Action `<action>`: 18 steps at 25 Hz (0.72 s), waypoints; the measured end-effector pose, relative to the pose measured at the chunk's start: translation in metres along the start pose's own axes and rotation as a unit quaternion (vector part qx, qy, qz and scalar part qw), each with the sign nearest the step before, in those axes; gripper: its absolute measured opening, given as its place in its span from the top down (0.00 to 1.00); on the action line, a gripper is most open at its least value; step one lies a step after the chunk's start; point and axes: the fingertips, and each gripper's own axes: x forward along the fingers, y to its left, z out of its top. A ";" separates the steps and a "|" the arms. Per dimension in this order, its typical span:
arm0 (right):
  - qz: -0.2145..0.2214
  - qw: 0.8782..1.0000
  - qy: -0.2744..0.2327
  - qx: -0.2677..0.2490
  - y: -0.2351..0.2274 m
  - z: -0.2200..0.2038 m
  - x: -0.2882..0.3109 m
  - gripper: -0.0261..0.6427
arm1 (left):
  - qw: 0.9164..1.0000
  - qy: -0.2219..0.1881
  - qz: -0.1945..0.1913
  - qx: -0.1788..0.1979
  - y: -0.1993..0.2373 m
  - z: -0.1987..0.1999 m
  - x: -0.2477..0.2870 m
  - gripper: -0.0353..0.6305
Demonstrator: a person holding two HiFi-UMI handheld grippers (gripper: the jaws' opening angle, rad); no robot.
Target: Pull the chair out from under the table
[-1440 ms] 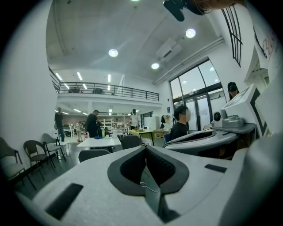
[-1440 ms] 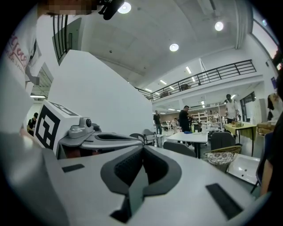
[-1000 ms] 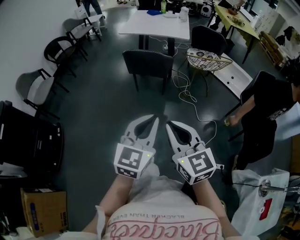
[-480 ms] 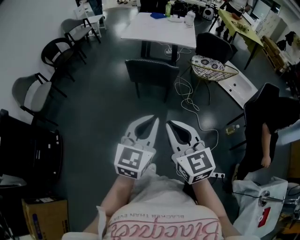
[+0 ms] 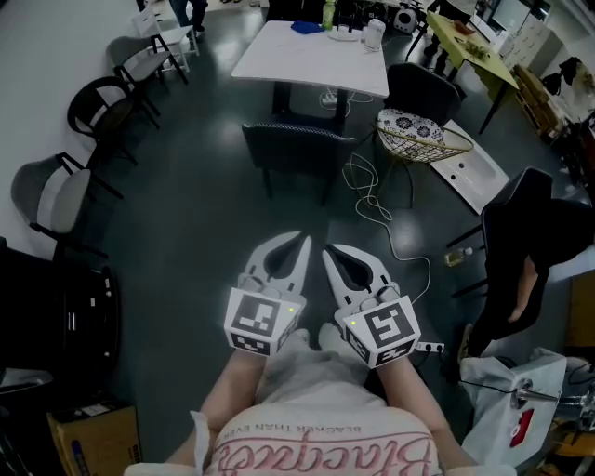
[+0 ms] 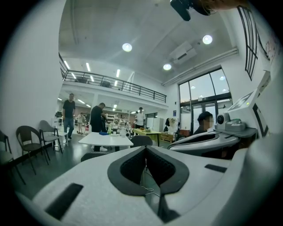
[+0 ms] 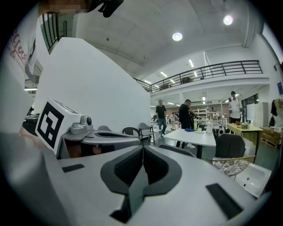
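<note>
One dark chair (image 5: pixel 297 147) stands at the near side of the white bench (image 5: pixel 279 58). Its back is turned toward the wearer, and it sits close to the bench's near edge, in front of the dark pedestal. How far its seat reaches under the bench top cannot be told.

Both grippers hang well short of the bench, over the grey floor (image 5: pixel 195 223) and apart from the chair. The left hand-held gripper (image 5: pixel 303 244) has its jaws closed together with nothing between them. The right hand-held gripper (image 5: pixel 329 253) is likewise closed and empty. They sit side by side, tips leaning toward each other, both aimed at the bench.

At the bench's far end lie a blue thing (image 5: pixel 305 27), a green bottle (image 5: pixel 326 13) and a white kettle (image 5: pixel 374 33).

At the bench's right side stands a second chair (image 5: pixel 423 88), also dark. Just nearer than it is a wicker chair (image 5: pixel 423 135) with a patterned cushion. A white cable (image 5: pixel 372 200) trails over the floor from under the bench toward the grippers.

Left of the bench, a row of chairs (image 5: pixel 98 102) lines the white wall (image 5: pixel 46 56). Well to the bench's right, a person (image 5: pixel 525 251) in black bends over.
</note>
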 end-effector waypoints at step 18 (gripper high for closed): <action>0.061 0.998 0.003 -0.018 -0.119 0.003 0.069 0.95 | 0.997 0.007 0.069 -0.014 0.037 0.002 0.125 0.94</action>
